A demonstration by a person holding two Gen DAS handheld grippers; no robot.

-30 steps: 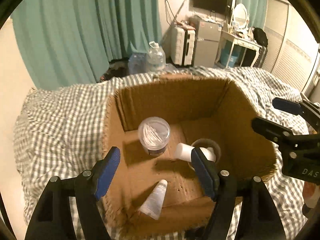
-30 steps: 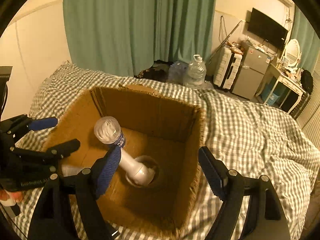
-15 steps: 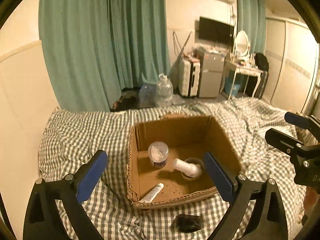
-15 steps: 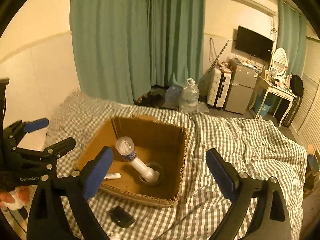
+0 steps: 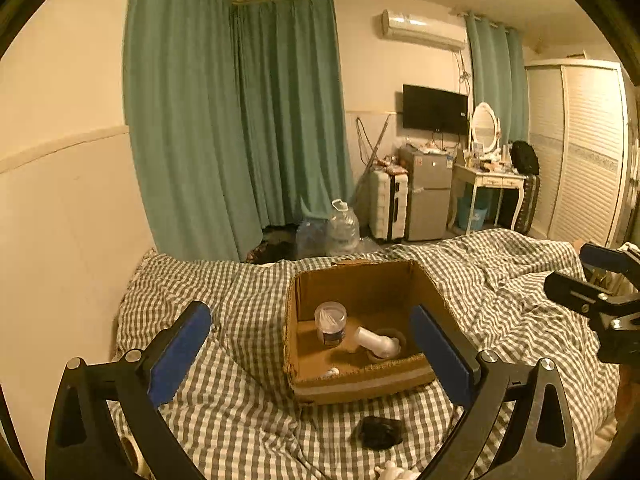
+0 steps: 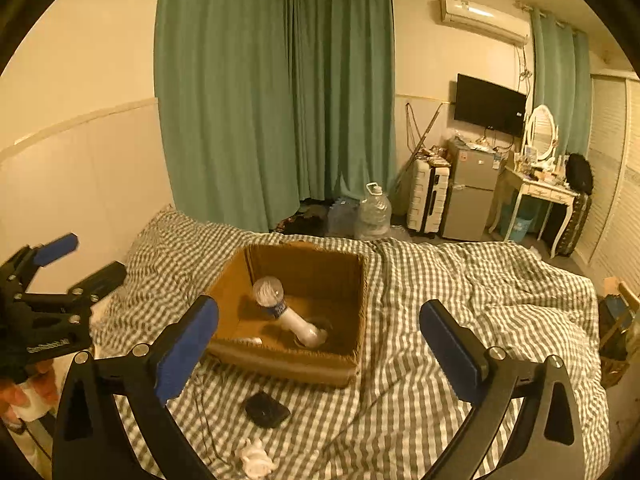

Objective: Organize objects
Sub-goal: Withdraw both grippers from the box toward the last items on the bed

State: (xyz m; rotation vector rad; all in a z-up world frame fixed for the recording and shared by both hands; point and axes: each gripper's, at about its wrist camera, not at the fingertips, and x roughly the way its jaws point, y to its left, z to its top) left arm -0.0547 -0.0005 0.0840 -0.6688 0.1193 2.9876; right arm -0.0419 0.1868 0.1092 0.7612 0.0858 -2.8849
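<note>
We hold the left tool (image 5: 310, 354) and the right tool (image 6: 318, 344) above the bed (image 6: 460, 280), both released with the jaws wide apart and nothing between them. The cardboard box (image 5: 360, 386) sits on the checkered blanket. Inside it a clear-capped jar (image 5: 330, 322) stands upright, a white bottle (image 5: 376, 340) leans beside it, and a small tube (image 5: 331, 372) lies near the front wall. A black pouch (image 6: 267, 409) lies on the blanket just in front of the box.
</note>
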